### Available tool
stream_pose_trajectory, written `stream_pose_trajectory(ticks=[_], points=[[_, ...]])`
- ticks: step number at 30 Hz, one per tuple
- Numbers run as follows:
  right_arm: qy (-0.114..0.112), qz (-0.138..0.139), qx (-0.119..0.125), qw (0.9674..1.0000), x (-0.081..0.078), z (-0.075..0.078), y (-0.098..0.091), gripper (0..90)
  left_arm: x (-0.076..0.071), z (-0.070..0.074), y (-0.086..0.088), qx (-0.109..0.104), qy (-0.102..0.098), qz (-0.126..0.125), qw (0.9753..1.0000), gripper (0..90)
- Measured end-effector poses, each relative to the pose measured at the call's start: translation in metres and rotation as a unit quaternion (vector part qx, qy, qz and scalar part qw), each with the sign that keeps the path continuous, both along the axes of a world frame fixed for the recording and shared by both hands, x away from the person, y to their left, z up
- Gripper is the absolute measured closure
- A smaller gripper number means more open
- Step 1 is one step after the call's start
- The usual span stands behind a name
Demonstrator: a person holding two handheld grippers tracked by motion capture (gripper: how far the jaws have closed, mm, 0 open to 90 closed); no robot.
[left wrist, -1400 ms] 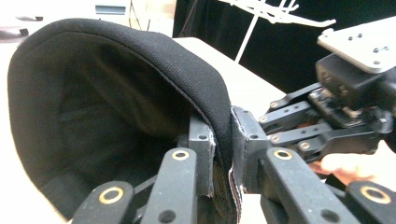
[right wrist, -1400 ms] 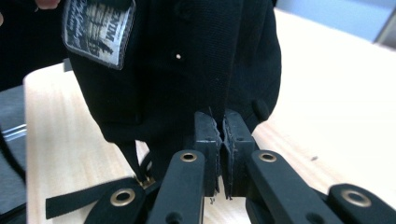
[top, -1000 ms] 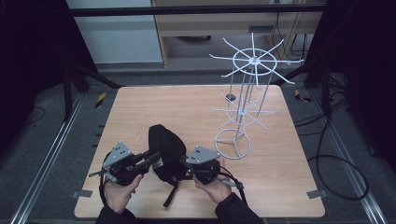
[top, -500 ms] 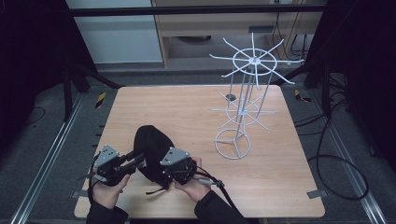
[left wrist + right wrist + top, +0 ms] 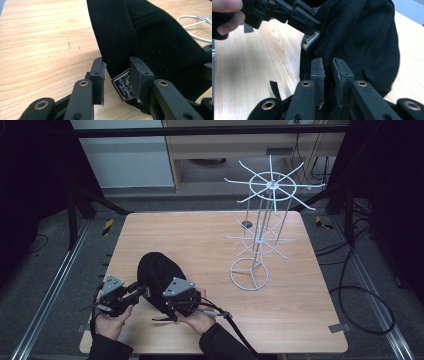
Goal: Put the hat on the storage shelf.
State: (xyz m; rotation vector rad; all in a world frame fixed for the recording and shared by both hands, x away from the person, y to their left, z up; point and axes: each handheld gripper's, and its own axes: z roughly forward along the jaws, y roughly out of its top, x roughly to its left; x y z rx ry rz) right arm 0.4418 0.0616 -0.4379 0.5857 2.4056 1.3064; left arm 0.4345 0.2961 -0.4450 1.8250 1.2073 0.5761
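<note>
A black cap [image 5: 155, 270] lies on the wooden table [image 5: 210, 235] near its front left. In the left gripper view, my left gripper [image 5: 117, 65] stands open around the cap's [image 5: 140, 30] lower edge and its small label [image 5: 122, 86]. A sliver of table shows beside the left pad. Its jaws have just been closing slightly. My right gripper [image 5: 327, 62] has just been opening; its pads stand a narrow gap apart with the cap's [image 5: 362, 32] fabric in that gap. From above, the left gripper [image 5: 144, 290] meets the cap from the left, the right gripper [image 5: 175, 300] from the front.
A white wire display rack [image 5: 260, 235] with spoked arms stands at the right back, its base ring [image 5: 249, 274] close to the cap. The right gripper's cable [image 5: 235, 325] trails to the front edge. A black strap [image 5: 274, 90] lies on the wood.
Both hands and the cap have shifted left and toward the table's front edge. The right jaws have parted a little.
</note>
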Motion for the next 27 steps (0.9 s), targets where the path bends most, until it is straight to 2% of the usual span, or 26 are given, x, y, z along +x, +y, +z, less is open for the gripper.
stream_pose_trajectory(ticks=[4,7,10,13,21,24,27], points=[[0.009,0.004,0.022,0.9997,0.005,-0.002,0.002,70.7,0.004,-0.005,0.005,-0.003,0.009,0.009,0.9999,65.8],[0.005,0.007,0.029,0.9995,0.005,-0.002,0.003,66.4,0.006,-0.008,0.007,0.0,0.016,0.014,0.9998,65.8],[0.004,0.003,0.04,0.9992,0.006,-0.001,0.0,64.2,0.007,-0.011,0.009,0.004,0.023,0.017,0.9996,66.0],[0.002,-0.004,0.05,0.9987,0.008,0.002,-0.006,63.4,0.009,-0.015,0.012,0.006,0.038,0.024,0.999,65.9],[-0.003,-0.029,0.047,0.9984,0.013,0.003,-0.024,61.5,0.006,-0.021,0.019,0.012,0.066,0.043,0.9968,60.8],[0.001,-0.04,0.044,0.9982,0.016,0.0,-0.031,60.5,0.0,-0.019,0.025,0.014,0.058,0.05,0.997,60.1],[0.002,-0.047,0.039,0.9981,0.018,-0.001,-0.035,59.1,0.0,-0.01,0.032,0.008,0.032,0.057,0.9979,58.4]])
